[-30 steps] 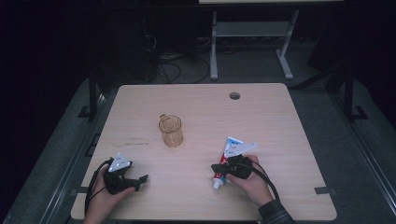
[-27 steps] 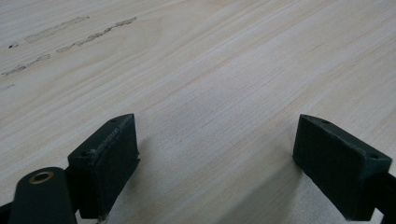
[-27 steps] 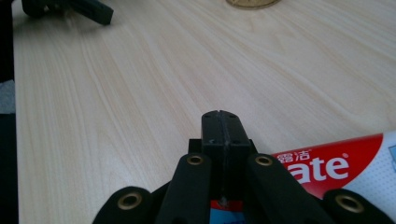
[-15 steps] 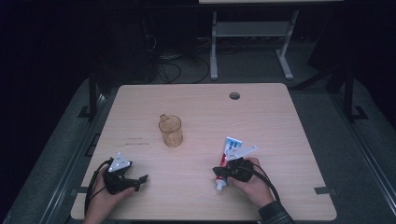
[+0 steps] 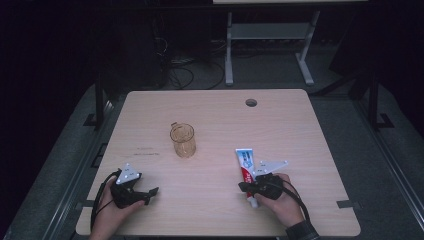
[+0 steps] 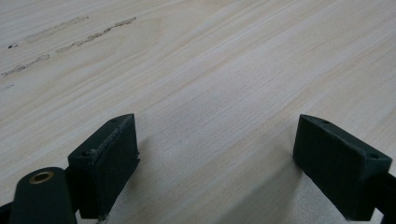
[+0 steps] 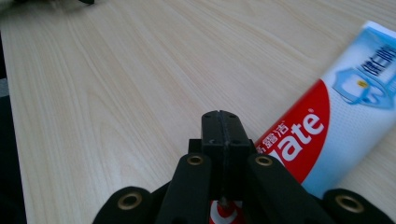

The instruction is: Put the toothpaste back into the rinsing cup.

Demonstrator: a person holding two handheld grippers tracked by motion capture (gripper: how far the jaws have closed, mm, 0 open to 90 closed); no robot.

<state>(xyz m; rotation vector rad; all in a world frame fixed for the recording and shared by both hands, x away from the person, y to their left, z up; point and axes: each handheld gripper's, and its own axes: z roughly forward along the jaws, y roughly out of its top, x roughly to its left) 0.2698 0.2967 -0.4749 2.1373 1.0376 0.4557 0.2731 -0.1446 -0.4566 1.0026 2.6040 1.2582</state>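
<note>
1. The left gripper rests low on the table near its front left corner, jaws spread wide with bare wood between them. It holds nothing, so little can go wrong there unless it drags across the wood.
2. The glass mug stands upright mid-table, well apart from both grippers. A careless sweep could tip it.
3. The right gripper has its jaws pressed together, lying over the cap end of the toothpaste tube, which lies flat at front right. Whether it actually pinches the tube I cannot tell. A shallow bite near the cap could slip once lifted.
</note>
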